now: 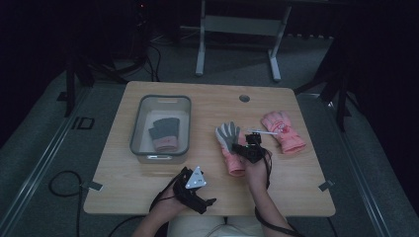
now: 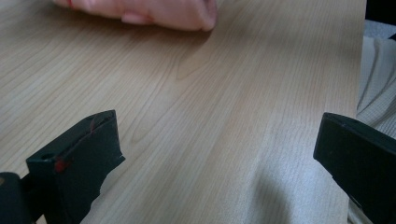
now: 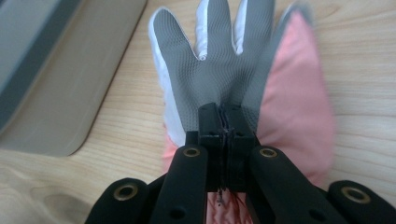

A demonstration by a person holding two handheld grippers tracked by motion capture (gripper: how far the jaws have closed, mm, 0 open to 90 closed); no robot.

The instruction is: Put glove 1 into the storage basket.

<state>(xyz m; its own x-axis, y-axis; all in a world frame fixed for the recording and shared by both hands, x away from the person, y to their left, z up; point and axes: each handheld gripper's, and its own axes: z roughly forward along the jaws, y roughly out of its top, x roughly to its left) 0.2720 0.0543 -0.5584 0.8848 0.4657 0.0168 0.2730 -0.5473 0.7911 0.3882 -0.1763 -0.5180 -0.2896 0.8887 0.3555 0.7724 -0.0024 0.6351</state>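
A glove with a grey palm and pink back (image 1: 229,143) lies palm up at the middle of the wooden table (image 1: 276,192), fingers pointing away. My right gripper (image 1: 242,147) hangs just over its palm (image 3: 205,60); the jaws are pressed together (image 3: 223,112) with nothing clearly pinched between them. A second pink glove (image 1: 282,131) lies to the right, back side up. My left gripper (image 1: 205,195) rests near the front edge, its jaws (image 2: 219,144) wide apart over bare wood. Ahead of it I see the pink cuff (image 2: 154,11).
A grey plastic bin (image 1: 136,128) stands at the table's left and holds a grey and pink glove (image 1: 164,134). Its corner (image 3: 60,93) lies left of my right gripper. A round cable hole (image 1: 244,98) sits near the far edge. A table frame (image 1: 237,29) stands behind.
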